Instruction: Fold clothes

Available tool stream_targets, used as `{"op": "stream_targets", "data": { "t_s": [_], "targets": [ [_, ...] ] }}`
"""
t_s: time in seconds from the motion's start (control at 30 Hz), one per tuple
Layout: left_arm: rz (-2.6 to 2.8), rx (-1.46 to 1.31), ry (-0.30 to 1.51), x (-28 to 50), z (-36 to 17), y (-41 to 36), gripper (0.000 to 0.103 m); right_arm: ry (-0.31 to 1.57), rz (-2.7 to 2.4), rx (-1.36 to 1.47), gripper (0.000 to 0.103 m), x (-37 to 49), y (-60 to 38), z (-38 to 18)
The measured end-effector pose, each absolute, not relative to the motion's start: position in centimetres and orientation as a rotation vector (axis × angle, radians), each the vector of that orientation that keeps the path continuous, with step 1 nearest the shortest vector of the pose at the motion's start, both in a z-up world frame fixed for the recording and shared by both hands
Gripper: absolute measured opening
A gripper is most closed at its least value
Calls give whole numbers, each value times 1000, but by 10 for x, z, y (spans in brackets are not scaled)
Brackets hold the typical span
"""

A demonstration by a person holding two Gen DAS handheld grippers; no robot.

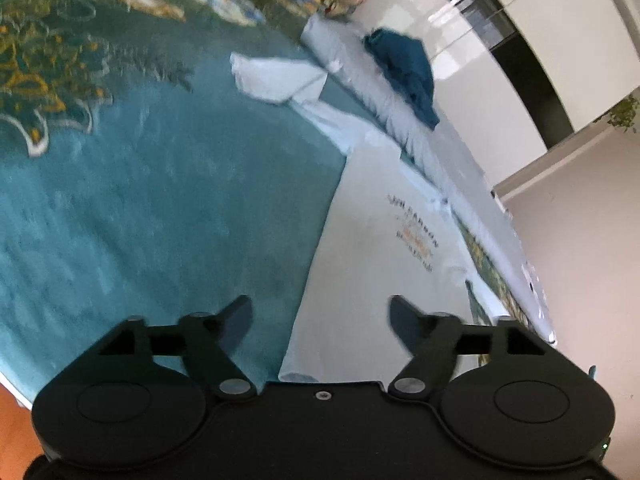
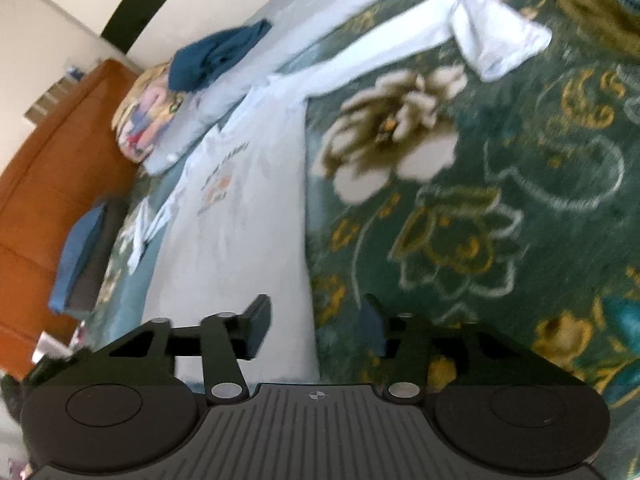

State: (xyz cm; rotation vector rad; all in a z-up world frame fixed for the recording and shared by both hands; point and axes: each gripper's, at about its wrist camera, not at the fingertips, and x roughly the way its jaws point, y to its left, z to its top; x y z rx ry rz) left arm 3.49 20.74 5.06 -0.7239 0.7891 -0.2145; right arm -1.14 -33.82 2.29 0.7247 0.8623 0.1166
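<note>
I see a bed covered by a teal bedspread (image 1: 152, 200) patterned with gold and cream flowers (image 2: 396, 136). An orange-brown wooden headboard (image 2: 52, 184) stands at one end, with a blue cushion (image 2: 76, 256) and a colourful pillow (image 2: 144, 120) lying near it. Beyond the bed, glossy white cabinet doors (image 1: 532, 8) reflect daylight, crossed by a dark band (image 1: 536, 76), beside a plain beige wall (image 1: 584, 216).

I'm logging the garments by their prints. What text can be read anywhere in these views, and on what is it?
White shirt, chest print: several lines of dark and orange lettering, too blurred to read in the left wrist view.
The same print in the right wrist view: also blurred, unreadable.
Dark blue garment, patterned bedspread: no text visible.
</note>
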Motion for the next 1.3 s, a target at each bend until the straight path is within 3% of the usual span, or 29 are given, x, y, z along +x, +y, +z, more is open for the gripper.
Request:
{"op": "stream_targets", "data": {
  "t_s": [0.07, 0.13, 0.2, 0.73, 1.3],
  "targets": [
    [-219, -728, 754, 33, 53, 207, 98, 830, 110, 733, 77, -11, -339, 29],
    [-221, -719, 723, 33, 54, 204, 101, 798, 132, 735, 94, -8, -336, 34],
    [-223, -708, 693, 33, 55, 201, 101, 773, 154, 730, 103, -5, -332, 39],
    [-107, -673, 608, 65, 42, 196, 101, 772, 193, 645, 103, 50, -280, 48],
    [60, -505, 516, 172, 41, 200, 101, 449, 170, 327, 103, 122, -184, 76]
  ]
}}
